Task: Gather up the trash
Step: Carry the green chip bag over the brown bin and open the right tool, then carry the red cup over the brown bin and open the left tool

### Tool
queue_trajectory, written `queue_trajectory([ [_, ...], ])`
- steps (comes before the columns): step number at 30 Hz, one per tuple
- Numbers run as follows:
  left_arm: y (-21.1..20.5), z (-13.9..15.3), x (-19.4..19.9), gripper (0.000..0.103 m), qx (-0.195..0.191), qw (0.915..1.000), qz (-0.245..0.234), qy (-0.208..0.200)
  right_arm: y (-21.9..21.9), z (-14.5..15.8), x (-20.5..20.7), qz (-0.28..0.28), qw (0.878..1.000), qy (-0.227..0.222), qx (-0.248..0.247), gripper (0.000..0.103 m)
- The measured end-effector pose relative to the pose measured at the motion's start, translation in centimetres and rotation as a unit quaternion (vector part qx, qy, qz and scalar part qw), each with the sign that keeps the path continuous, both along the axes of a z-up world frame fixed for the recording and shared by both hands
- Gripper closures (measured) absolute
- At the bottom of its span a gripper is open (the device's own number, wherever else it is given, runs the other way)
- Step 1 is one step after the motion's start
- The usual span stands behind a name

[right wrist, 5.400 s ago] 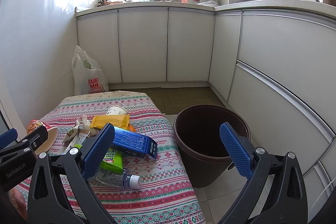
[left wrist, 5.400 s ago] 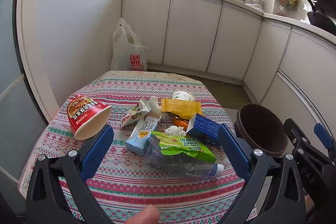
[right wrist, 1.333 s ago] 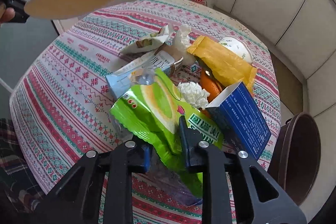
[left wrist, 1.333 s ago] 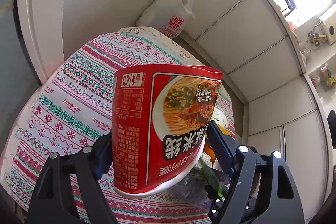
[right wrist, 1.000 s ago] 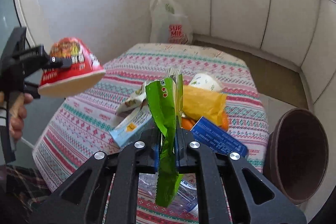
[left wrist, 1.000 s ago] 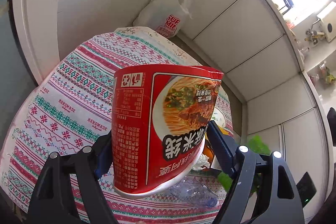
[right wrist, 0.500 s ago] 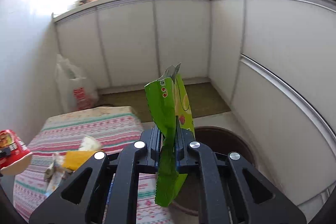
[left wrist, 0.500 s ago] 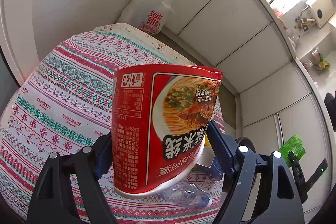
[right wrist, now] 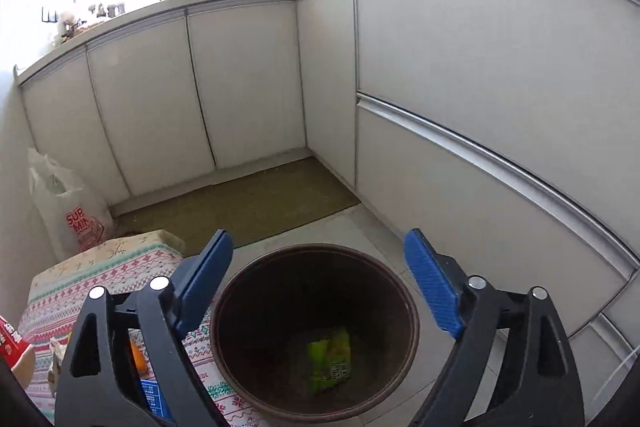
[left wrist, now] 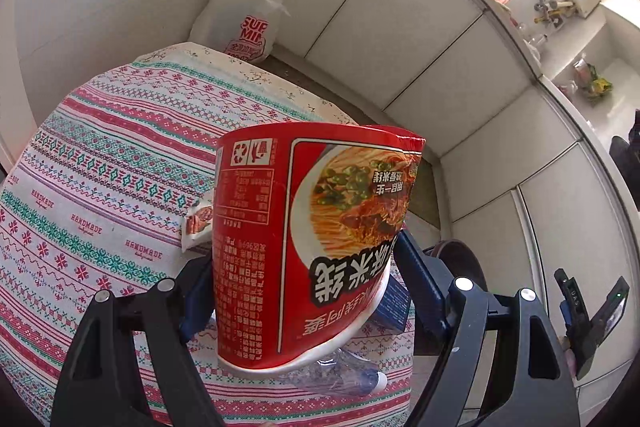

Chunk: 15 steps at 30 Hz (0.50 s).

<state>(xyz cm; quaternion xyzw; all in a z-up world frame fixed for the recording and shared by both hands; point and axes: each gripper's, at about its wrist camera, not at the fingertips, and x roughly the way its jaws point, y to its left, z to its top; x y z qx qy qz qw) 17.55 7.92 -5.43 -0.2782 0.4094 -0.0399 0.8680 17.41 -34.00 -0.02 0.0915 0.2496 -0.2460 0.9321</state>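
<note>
1. Kitchen corner: white cabinet fronts (right wrist: 248, 87), tiled floor, a brown mat at the far side, and a low table under a striped knit tablecloth (left wrist: 100, 187).
2. Brown trash bin (right wrist: 224, 311) stands on the floor just right of the table, mouth up; a green snack wrapper (right wrist: 330, 359) lies at its bottom.
3. Right gripper (right wrist: 318, 285) hangs above the bin mouth, jaws opening wide, nothing between the blue pads.
4. Left gripper (left wrist: 304, 291) is clamped on a red instant noodle cup (left wrist: 312, 235), cup inverted, wide rim toward the camera, above the table.
5. Key relation: the bin lies to the right of the held cup, past the table edge; bin rim (left wrist: 460, 251) peeks behind the left gripper's right finger. The cup likely goes in next, so the left hand needs to carry it right and release over the mouth.
6. Trash on the table: clear plastic bottle (left wrist: 340, 379), blue carton (left wrist: 394, 303), small sauce packet (left wrist: 198, 223), something orange.
7. White plastic shopping bag (left wrist: 248, 7) sits on the floor beyond the table's far edge, against the wall.
</note>
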Motion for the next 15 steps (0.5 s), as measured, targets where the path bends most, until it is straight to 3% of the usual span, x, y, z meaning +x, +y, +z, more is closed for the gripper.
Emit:
queue_trajectory([
  [7,-3.9,0.2,0.2,0.025,0.009,0.9992,-0.035,-0.019,-2.3,0.4,-1.7,-0.048,0.999,0.005,-0.016,0.007],
  [12,-8.6,0.6,0.9,0.025,0.022,0.996,-0.079,-0.036,-4.5,0.6,-3.2,-0.072,0.997,0.004,-0.003,0.007],
  [15,-11.5,0.8,1.7,0.025,0.01,0.9945,-0.097,-0.038,-5.9,0.9,-4.3,-0.082,0.997,0.001,0.011,0.007],
])
